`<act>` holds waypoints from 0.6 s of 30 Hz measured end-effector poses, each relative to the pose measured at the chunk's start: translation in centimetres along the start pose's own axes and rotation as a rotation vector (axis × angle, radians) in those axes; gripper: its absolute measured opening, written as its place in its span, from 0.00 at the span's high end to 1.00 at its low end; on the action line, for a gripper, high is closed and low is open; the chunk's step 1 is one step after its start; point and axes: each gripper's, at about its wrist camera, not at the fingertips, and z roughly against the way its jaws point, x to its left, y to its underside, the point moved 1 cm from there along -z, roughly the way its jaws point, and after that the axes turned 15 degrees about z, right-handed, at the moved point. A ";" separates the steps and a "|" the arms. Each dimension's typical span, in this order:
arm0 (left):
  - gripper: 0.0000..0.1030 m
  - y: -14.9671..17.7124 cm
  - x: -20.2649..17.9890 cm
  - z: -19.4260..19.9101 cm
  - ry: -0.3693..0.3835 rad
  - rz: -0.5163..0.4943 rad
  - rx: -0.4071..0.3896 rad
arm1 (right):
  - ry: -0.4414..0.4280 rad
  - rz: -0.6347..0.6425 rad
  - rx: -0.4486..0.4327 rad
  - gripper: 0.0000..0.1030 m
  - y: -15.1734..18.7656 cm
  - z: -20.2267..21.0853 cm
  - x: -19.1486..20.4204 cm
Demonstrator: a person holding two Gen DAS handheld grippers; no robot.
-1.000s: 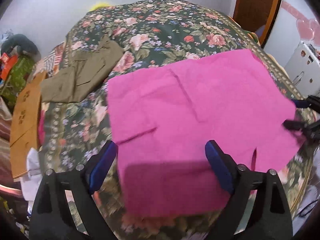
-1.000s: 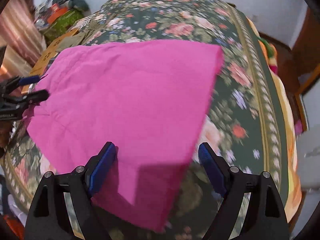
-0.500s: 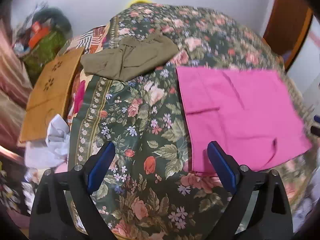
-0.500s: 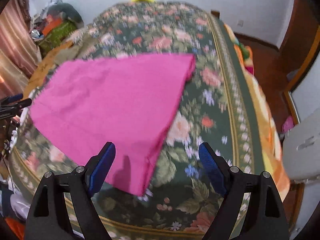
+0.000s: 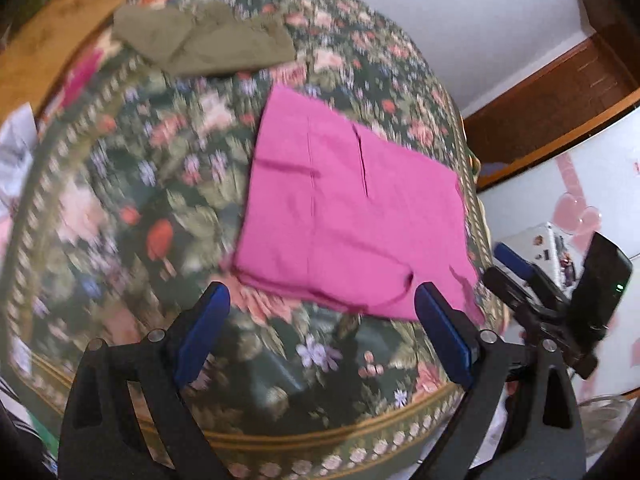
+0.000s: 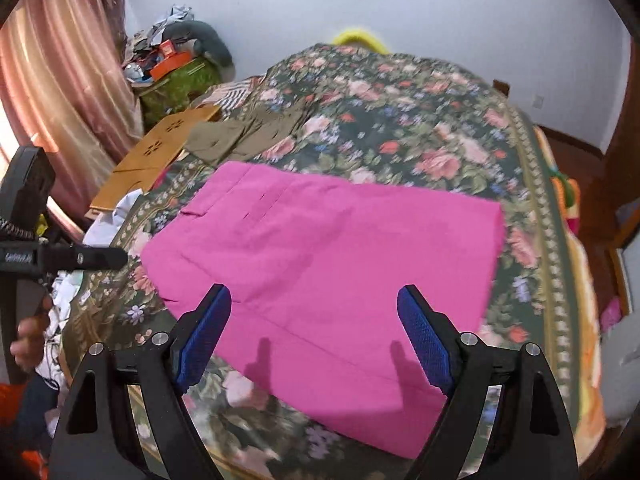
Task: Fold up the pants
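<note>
Home bedroom, floral bedspread (image 6: 420, 128) on bed, pink curtain (image 6: 60, 92), cluttered corner

Floral bedspread (image 5: 132, 200) motion-blurred in left view; olive garment (image 5: 204, 42) indistinct.

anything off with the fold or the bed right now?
Mostly fine. The pink pants lie folded flat on the bedspread, both grippers open and clear. One oddity: their near corner sticks out past the fold edge, at the bed's edge.
</note>
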 end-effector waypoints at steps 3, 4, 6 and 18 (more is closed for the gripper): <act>0.08 0.6 0.5 -1.2 0.035 0.037 0.066 | -0.027 -0.033 0.035 0.20 0.5 -2.0 0.0; 0.08 0.8 0.7 -1.5 0.045 0.046 0.078 | -0.034 -0.047 0.048 0.20 0.7 -2.7 -0.1; 0.08 1.1 0.7 -1.9 0.071 0.055 0.087 | -0.046 -0.067 0.073 0.20 1.0 -3.6 -0.4; 0.21 -2.6 0.4 -4.1 0.170 0.165 0.083 | -0.101 -0.075 0.127 0.18 2.9 -5.3 -0.1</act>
